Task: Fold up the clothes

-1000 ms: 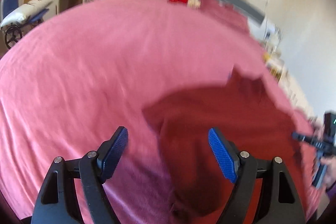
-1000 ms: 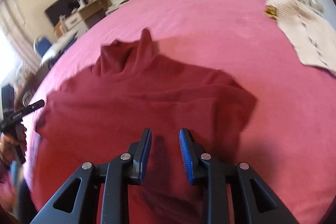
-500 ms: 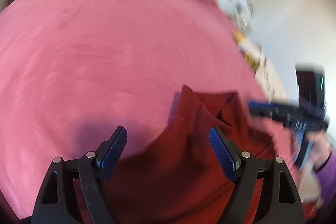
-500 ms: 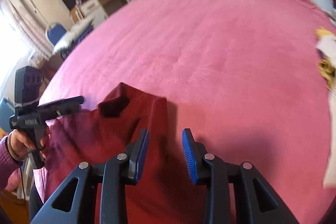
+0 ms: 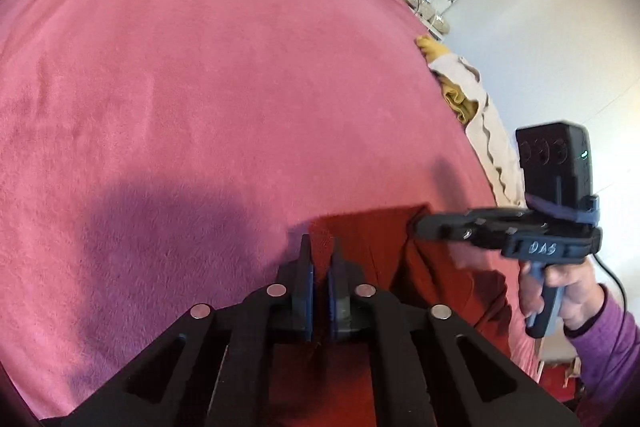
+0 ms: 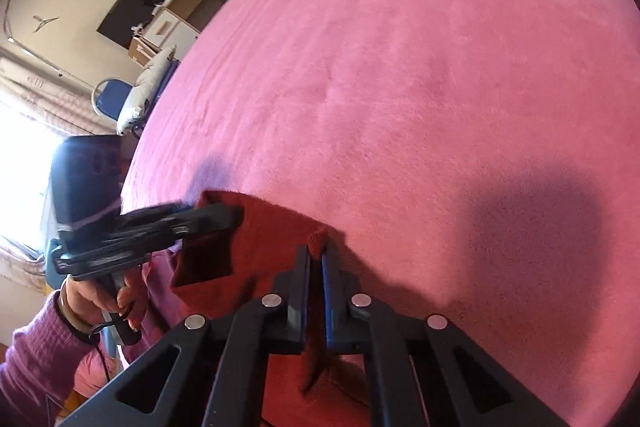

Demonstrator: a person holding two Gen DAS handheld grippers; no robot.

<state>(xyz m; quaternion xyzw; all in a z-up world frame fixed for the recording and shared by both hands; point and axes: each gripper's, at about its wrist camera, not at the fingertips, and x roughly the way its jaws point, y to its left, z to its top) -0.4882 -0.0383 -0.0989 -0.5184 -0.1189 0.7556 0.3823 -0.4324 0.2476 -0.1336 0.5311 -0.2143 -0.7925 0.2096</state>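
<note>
Both grippers now clamped on dark red knit garment: left gripper & right gripper jaws pinch its edge over pink bed. Fold barely begun, most remains.

Left gripper and right gripper both clamped tight, held side by side

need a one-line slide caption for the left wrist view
Left gripper pinches the red garment's edge over the pink bed; right gripper grips the neighbouring corner.
</note>
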